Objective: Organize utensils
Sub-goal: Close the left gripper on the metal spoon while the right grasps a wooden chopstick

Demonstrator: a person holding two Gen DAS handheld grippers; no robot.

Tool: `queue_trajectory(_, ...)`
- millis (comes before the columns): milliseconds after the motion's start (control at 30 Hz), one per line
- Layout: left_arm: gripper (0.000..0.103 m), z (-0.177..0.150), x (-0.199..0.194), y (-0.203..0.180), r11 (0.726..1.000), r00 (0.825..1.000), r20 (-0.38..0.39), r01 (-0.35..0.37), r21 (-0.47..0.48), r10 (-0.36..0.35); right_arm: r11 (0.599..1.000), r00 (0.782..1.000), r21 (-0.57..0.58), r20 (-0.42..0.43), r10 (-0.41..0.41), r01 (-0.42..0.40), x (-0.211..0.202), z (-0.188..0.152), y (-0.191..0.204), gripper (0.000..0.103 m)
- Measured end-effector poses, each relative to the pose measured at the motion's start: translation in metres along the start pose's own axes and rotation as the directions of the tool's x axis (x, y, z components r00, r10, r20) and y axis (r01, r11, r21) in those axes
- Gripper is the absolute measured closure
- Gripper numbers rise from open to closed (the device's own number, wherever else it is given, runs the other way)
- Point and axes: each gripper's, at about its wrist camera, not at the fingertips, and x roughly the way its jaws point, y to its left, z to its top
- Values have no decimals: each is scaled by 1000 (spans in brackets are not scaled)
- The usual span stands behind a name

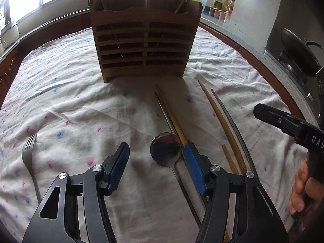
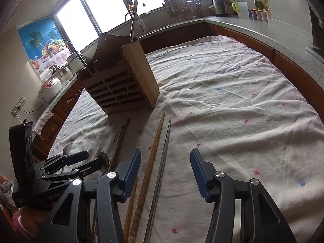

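Blue-padded left gripper (image 1: 157,155) is hovering with jaws apart, straddling a spoon (image 1: 166,148) lying on the cloth (image 1: 81,105). Right gripper (image 2: 165,165) is hanging unclenched above a wooden chopstick (image 2: 150,160) and a metal chopstick (image 2: 162,162), near the wooden holder (image 1: 144,40).

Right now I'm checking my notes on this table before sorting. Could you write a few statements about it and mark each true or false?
1. The spoon lies bowl toward the wooden holder. True.
2. The fork stands in the holder. False: it lies on the cloth, left of the spoon.
3. The left hand-held gripper grips the spoon. False: its jaws are apart, empty.
4. The holder already contains utensils. True.
5. Wooden chopsticks lie near the right hand-held gripper. True.
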Motion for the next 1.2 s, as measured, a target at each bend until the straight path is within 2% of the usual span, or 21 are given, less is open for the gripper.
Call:
queue_trajectory(100, 58, -3, 4, -1, 1000, 1000, 2, 10, 9, -10, 1000, 1000, 1, -9, 1, -1, 5, 2, 0, 51)
queue_trajectory(167, 77, -4, 3, 0, 1000, 1000, 1, 20, 11, -20, 1000, 1000, 0, -13, 1, -1, 8, 3, -1, 56)
queue_trajectory(200, 85, -4, 3, 0, 1000, 1000, 1, 3, 23, -3, 1000, 1000, -1, -16, 2, -2, 9, 4, -1, 56)
queue_trajectory(300, 91, -7, 0, 2, 999, 1000, -4, 14, 41, -14, 1000, 1000, -4, -26, 3, -3, 14, 5, 0, 57)
queue_trajectory(367, 91, -8, -1, 7, 999, 999, -13, 35, 26, -35, 1000, 999, -5, -33, 7, -7, 18, 6, 0, 60)
queue_trajectory(467, 91, -5, 0, 15, 997, 997, -22, 79, -17, -79, 1000, 999, -7, -38, 10, -10, 22, 7, 1, 60)
queue_trajectory(600, 70, 2, 3, 13, 994, 994, -22, 104, -31, -104, 1000, 999, -10, -39, 8, -9, 25, 10, 0, 60)
queue_trajectory(700, 70, 2, 6, 3, 997, 997, -14, 82, 12, -81, 1000, 999, -12, -46, 3, -3, 28, 11, -1, 60)
queue_trajectory(800, 75, 0, 5, 1, 996, 996, 3, 86, 37, -86, 1000, 998, -23, -56, -10, 8, 33, 13, 0, 62)
queue_trajectory(833, 90, 0, 4, 2, 996, 997, 7, 80, 41, -80, 1000, 998, -27, -61, -16, 15, 36, 14, 0, 65)
queue_trajectory(933, 98, 1, 1, 10, 993, 993, 9, 116, 20, -116, 999, 997, -42, -73, -32, 29, 44, 17, 1, 71)
queue_trajectory(1100, 100, 0, -3, 13, 992, 992, 15, 126, 6, -126, 992, 991, -102, -106, -82, 71, 65, 23, 10, 79)
queue_trajectory(1200, 100, 0, -8, 14, 992, 992, 22, 127, -2, -127, 982, 987, -152, -100, -125, 110, 71, 24, 18, 88)
